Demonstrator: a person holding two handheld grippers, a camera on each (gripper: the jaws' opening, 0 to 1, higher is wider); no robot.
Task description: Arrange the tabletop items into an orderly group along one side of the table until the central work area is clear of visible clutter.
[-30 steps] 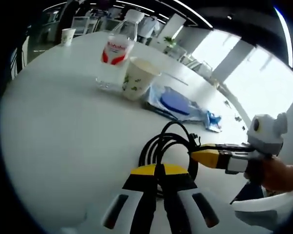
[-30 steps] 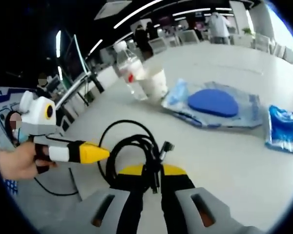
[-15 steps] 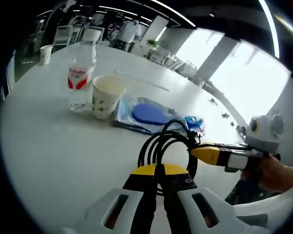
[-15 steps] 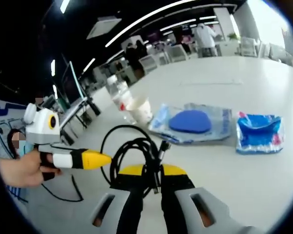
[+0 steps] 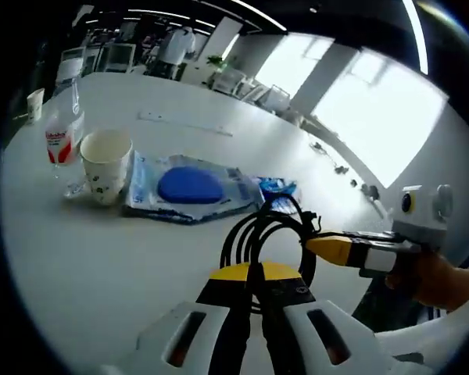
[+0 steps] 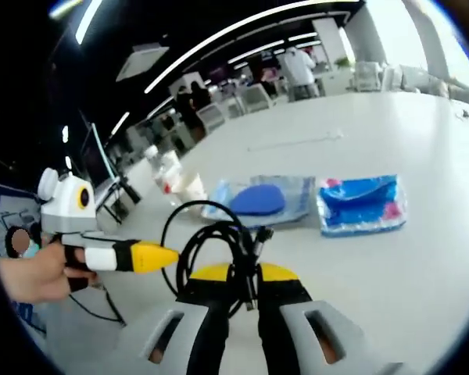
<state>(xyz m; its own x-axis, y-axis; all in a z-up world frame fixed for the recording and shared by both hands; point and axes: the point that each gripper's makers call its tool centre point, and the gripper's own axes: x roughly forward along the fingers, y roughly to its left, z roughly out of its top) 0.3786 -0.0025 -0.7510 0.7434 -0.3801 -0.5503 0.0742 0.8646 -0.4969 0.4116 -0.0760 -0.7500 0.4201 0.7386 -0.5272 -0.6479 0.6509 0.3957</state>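
In the left gripper view, a water bottle (image 5: 62, 148) with a red label, its writing unreadable, stands upright near the table's (image 5: 86, 250) far left edge beside a paper cup (image 5: 105, 164). A blue pouch (image 5: 189, 186) lies flat next. The left gripper (image 5: 255, 275) is clamped on the coiled black cable (image 5: 267, 234); the right gripper (image 6: 242, 275) pinches the same coil.

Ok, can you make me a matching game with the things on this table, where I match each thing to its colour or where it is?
Things:
1. coiled cable
2. paper cup
3. water bottle
4. clear bag

Clues:
A. has a red label
B. black, pinched in both grippers
C. holds a blue pad
D. white with small leaf prints, open top

Pairs: 1-B, 2-D, 3-A, 4-C
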